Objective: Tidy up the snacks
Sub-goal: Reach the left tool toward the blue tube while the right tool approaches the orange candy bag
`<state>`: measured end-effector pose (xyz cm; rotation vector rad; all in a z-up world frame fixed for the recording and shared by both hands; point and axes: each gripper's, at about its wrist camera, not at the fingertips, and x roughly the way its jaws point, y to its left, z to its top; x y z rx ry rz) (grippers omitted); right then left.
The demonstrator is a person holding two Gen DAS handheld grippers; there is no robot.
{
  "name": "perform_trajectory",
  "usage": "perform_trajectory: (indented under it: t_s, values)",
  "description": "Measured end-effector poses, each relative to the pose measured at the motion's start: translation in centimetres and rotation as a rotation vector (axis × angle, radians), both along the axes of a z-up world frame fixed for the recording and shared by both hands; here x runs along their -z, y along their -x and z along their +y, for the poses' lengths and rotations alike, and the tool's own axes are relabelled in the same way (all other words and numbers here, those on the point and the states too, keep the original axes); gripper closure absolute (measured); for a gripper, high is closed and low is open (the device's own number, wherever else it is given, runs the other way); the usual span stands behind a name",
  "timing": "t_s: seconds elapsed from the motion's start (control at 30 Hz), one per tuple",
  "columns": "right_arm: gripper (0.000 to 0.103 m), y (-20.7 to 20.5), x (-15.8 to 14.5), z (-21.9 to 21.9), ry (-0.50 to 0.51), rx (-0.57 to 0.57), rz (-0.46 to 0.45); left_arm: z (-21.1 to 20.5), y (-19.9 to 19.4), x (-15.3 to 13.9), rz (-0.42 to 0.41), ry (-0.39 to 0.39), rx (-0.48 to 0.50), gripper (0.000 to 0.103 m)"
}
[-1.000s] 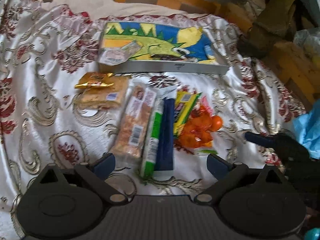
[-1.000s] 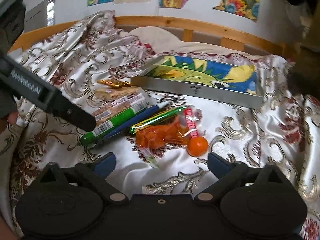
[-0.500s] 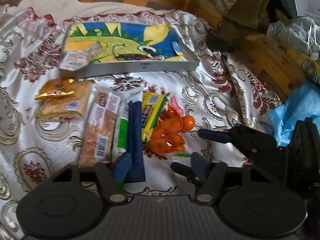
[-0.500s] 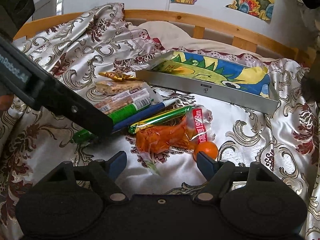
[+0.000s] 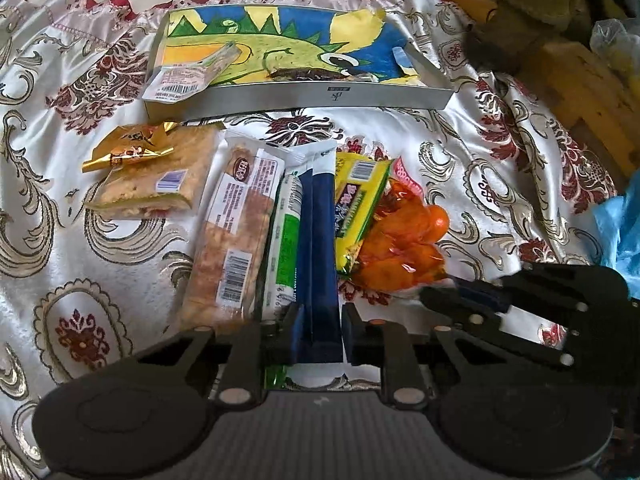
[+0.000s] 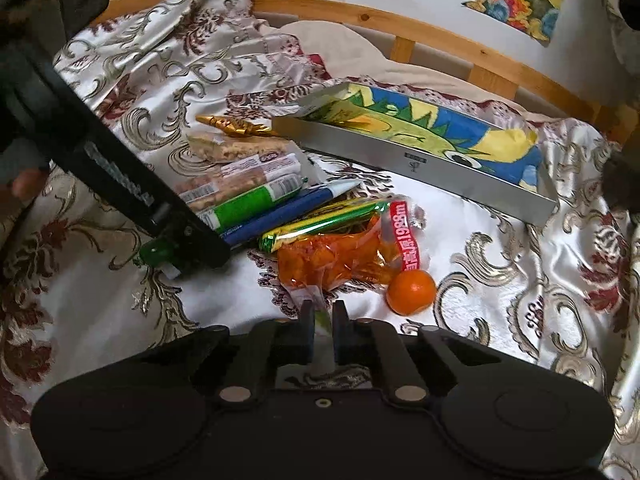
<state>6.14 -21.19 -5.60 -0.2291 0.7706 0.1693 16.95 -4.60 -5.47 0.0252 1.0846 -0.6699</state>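
The snacks lay in a row on the shiny bed cover (image 5: pixel 120 264). My left tongs (image 5: pixel 318 332) were closing around the near end of the long blue packet (image 5: pixel 318 248), which sat between the pads. My right tongs (image 6: pixel 321 332) were pinched together on the clear tail of the orange bag (image 6: pixel 332 258). A loose little orange (image 6: pixel 411 292) sat just beside that bag. Next to the blue packet lay a green packet (image 5: pixel 286 248) and a nut bar (image 5: pixel 236 240). Farther back stood a flat box (image 5: pixel 320 98) with a bright dragon picture.
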Motion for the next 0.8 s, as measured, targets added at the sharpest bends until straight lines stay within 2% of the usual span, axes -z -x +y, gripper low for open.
perform_trajectory:
  t_s: [0.17,0.23,0.33,0.37,0.5,0.7,0.8]
  values:
    - [0.097,0.4,-1.0,-1.3,-0.026,0.061,0.034,-1.4,-0.4,0.3,-0.032,-0.024,0.001,0.079]
    - [0.096,0.7,-1.3,-1.9,-0.044,0.079,0.048,-1.8,-0.7,0.4,-0.043,-0.016,-0.003,0.073]
    - [0.085,0.7,-1.5,-2.9,-0.080,0.109,0.063,-1.9,-1.4,0.5,-0.035,0.003,-0.018,0.072]
    - [0.078,0.7,-1.5,-3.2,-0.098,0.118,0.066,-1.9,-1.5,0.5,-0.032,0.005,-0.021,0.071]
    - [0.065,0.4,-1.8,-4.4,-0.219,0.142,0.074,-1.6,-1.9,0.5,-0.024,-0.023,-0.038,0.070]
    - [0.050,-0.3,-1.5,-4.2,-0.264,0.133,0.056,-1.3,-2.4,0.8,-0.012,-0.041,-0.056,0.055]
    - [0.046,-1.5,-0.8,-3.8,-0.277,0.128,0.058,-1.5,-2.7,1.1,-0.016,-0.023,-0.048,0.047]
